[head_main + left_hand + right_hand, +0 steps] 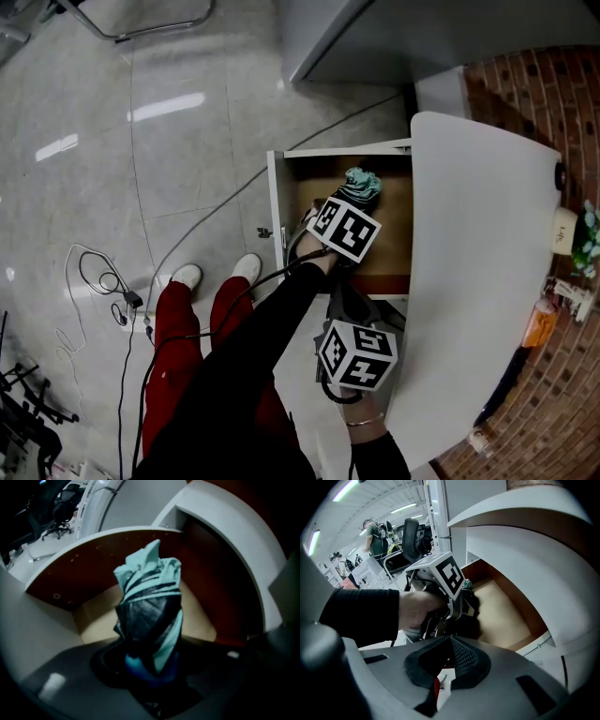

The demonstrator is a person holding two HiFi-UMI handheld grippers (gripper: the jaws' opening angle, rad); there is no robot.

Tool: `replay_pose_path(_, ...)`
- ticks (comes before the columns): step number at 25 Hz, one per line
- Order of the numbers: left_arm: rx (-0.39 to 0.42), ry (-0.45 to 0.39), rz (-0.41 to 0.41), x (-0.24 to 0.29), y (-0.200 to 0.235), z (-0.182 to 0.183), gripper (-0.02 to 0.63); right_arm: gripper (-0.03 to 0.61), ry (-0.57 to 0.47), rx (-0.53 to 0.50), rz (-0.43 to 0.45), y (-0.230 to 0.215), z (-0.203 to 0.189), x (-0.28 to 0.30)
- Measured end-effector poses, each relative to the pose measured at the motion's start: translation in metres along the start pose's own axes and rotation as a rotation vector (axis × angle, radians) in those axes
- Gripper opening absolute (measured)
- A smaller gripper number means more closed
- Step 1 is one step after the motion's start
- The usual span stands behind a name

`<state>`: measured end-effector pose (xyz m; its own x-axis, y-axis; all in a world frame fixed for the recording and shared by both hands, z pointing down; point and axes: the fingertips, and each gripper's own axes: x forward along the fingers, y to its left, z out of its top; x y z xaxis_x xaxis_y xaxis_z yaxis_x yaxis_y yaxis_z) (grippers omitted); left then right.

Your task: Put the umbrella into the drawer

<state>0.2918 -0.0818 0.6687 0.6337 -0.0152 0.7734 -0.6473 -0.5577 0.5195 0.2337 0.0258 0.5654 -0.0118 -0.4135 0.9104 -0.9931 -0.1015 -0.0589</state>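
Observation:
The folded umbrella, teal with dark stripes and a blue base, sticks out from my left gripper, which is shut on its lower end. It hangs tilted over the pale wooden floor of the open drawer. In the head view the umbrella's teal tip is inside the white drawer, just beyond the left gripper. My right gripper hovers at the drawer's near edge behind the left one. Its jaws are shut and hold nothing; it looks at the left gripper's marker cube.
A white curved tabletop overhangs the drawer's right side. Cables trail over the glossy floor at the left. The person's red trousers and white shoes stand beside the drawer front. Small items line a shelf by the brick wall.

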Motion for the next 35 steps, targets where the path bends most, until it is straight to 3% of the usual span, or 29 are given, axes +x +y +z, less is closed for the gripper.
replay_pose_path(13, 0.019, 0.036, 0.048, 0.004, 0.003, -0.003, 0.342, 0.002, 0.013, 0.007, -0.028, -0.004, -0.007, -0.001)
replay_pose_path(17, -0.005, 0.007, 0.073, -0.011, 0.002, -0.004, 0.347, 0.002, 0.006, 0.015, -0.036, -0.004, -0.008, -0.006)
replay_pose_path(25, -0.115, -0.116, 0.033, -0.044, -0.006, 0.004, 0.341, 0.002, -0.006, 0.034, -0.057, -0.002, -0.014, -0.017)
replay_pose_path(30, -0.059, -0.138, 0.062, -0.056, -0.008, 0.013, 0.342, 0.002, -0.015, 0.049, -0.067, 0.001, -0.017, -0.025)
replay_pose_path(35, -0.024, -0.182, 0.031, -0.086, -0.023, 0.018, 0.341, 0.002, -0.026, 0.053, -0.077, 0.004, -0.02, -0.035)
